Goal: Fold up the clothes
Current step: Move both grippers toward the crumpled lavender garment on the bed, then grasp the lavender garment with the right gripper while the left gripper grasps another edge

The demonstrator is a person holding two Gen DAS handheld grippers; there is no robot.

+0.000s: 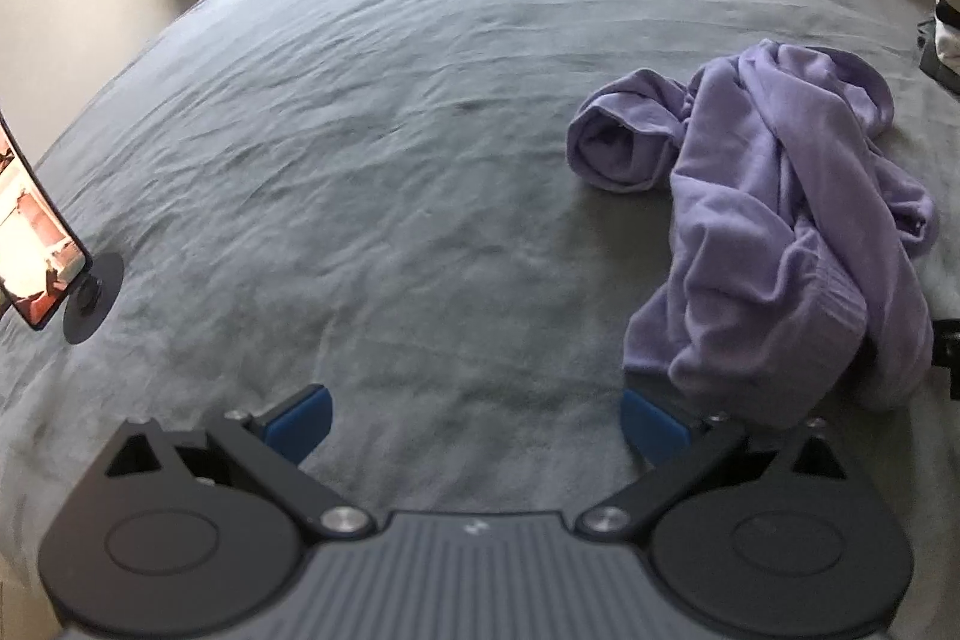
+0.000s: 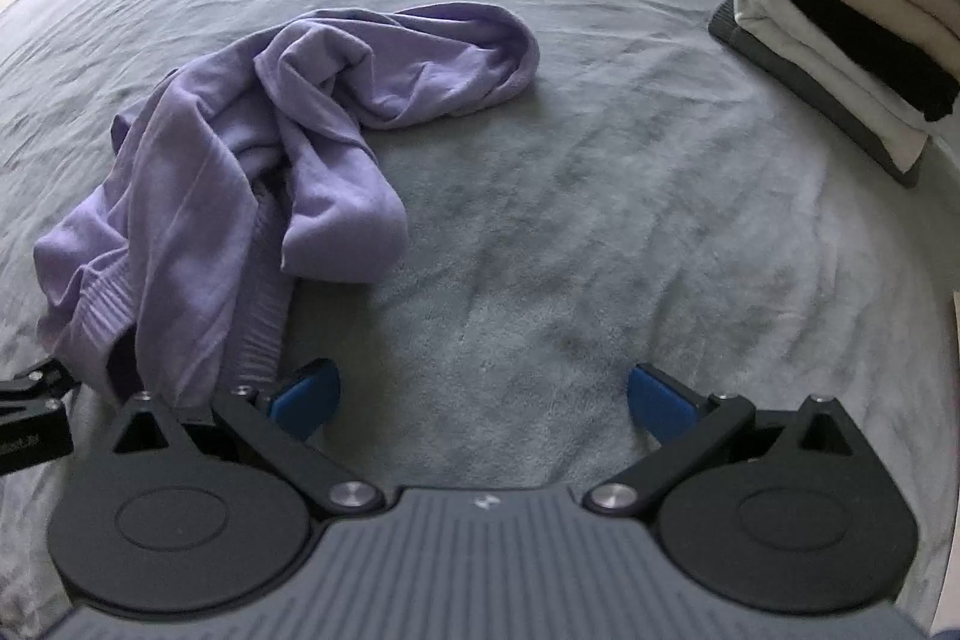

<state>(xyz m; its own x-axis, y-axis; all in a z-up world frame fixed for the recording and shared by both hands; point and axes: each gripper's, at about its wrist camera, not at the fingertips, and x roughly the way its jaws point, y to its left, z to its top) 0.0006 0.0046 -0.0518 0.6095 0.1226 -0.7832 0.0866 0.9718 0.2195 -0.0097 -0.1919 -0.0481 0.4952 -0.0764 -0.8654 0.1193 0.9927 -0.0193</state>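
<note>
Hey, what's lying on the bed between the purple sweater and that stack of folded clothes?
Nothing: the right wrist view shows only bare grey bedcover between the purple sweater and the folded stack.

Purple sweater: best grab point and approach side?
Grip the ribbed hem of the purple sweater, coming from the near edge. It's the closest, thickest band, lying between the open left tool and right tool; the rest is bunched.
</note>
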